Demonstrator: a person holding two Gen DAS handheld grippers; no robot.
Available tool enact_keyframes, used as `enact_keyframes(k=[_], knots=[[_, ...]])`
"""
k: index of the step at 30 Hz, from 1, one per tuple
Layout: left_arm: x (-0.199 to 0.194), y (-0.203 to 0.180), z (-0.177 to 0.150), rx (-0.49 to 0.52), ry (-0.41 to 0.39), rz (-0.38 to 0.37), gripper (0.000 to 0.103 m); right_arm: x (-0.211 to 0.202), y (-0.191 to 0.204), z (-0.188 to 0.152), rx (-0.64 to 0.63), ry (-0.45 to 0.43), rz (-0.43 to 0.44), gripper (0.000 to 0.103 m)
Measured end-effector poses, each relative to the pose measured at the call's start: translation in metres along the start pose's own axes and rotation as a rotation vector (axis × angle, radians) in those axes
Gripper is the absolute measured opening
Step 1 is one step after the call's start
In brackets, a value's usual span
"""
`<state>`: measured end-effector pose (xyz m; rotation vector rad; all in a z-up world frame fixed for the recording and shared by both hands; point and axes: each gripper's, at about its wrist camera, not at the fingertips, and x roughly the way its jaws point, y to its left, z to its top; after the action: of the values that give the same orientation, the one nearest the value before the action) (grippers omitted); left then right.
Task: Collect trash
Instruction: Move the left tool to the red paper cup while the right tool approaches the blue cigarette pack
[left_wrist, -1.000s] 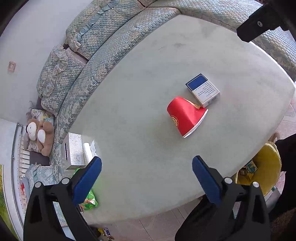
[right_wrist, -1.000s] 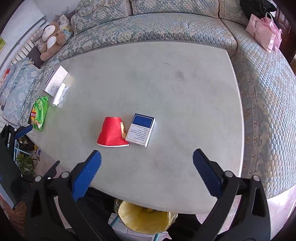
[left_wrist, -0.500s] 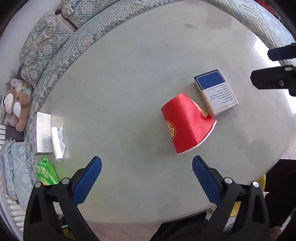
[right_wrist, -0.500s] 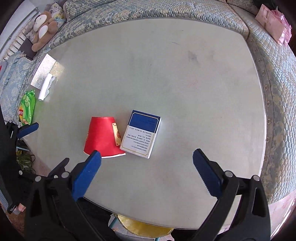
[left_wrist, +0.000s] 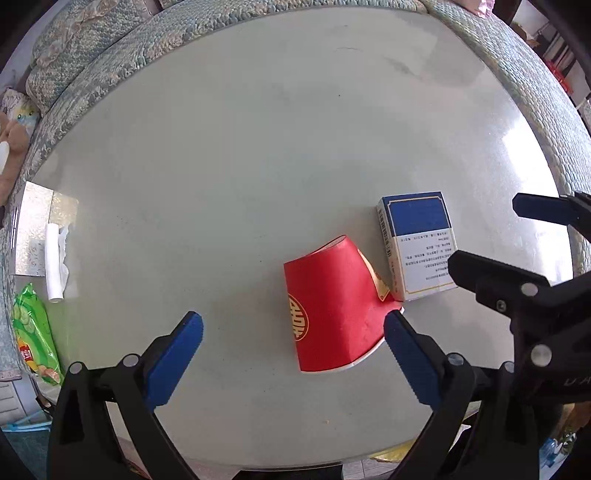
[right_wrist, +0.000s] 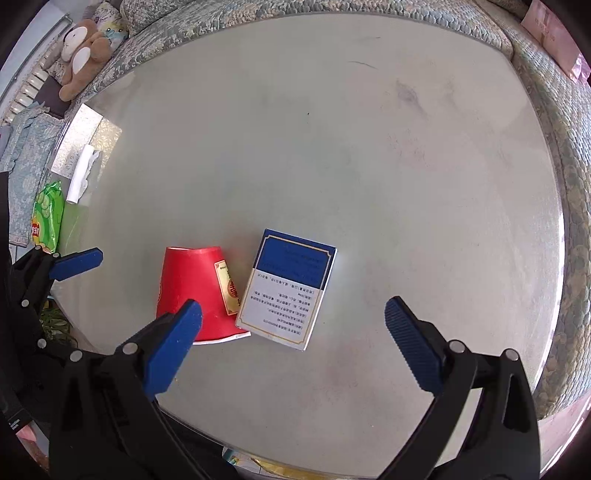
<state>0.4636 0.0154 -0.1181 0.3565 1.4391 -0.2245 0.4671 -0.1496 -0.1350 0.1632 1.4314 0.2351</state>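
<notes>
- Roughly largest first: sofa (right_wrist: 576, 122), quilted blue-green, wraps the far and right sides of the surface.
- Pale rounded surface (left_wrist: 240, 147) carries everything; faint scuffs on its far part.
- Left claw (left_wrist: 293, 330) wide open, holding nothing, blue pads low over the near edge; its right pad sits just beside the cup's rim, contact unclear. From the right wrist view the left claw (right_wrist: 75, 262) shows at the left edge, one blue pad visible.
- Right claw (right_wrist: 293, 325) wide open, empty, straddling the box; its left pad overlaps the cup in view, contact cannot be told. In the left wrist view the right claw (left_wrist: 524, 236) comes in from the right, near the box.
- Red paper cup (left_wrist: 332, 310), crushed flat, lies on its side near the surface's near edge, gold emblem on it, white rim toward the camera; it touches the box.
- Blue-and-white box (right_wrist: 288, 291) lies flat just right of the cup, blue half pointing away, small print on the white half.
- Silver tissue box (right_wrist: 83, 142) at the surface's left edge, with a white tissue roll (left_wrist: 54, 262) lying on it.
- Green snack packet (left_wrist: 35, 334) near that box, at the left edge.
- Stuffed bear (right_wrist: 81, 55) on the sofa, far left.
</notes>
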Motion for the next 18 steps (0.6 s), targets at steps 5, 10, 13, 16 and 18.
enact_keyframes(k=[5, 10, 13, 16, 18], knots=[[0.014, 0.002, 0.009, -0.082, 0.004, -0.057, 0.096, 0.021, -0.006, 0.009, 0.044, 0.035, 0.022, 0.097], [0.028, 0.002, 0.014, -0.132, 0.003, -0.086, 0.096, 0.038, -0.008, 0.017, 0.065, 0.055, 0.027, 0.097], [0.037, 0.002, 0.012, -0.151, 0.002, -0.1, 0.096, 0.045, -0.005, 0.018, 0.062, 0.062, 0.02, 0.097], [0.045, 0.001, 0.012, -0.168, 0.007, -0.103, 0.096, 0.052, -0.004, 0.018, 0.064, 0.067, 0.007, 0.097], [0.051, 0.001, 0.011, -0.179, 0.01, -0.107, 0.096, 0.055, -0.004, 0.019, 0.064, 0.068, -0.004, 0.097]])
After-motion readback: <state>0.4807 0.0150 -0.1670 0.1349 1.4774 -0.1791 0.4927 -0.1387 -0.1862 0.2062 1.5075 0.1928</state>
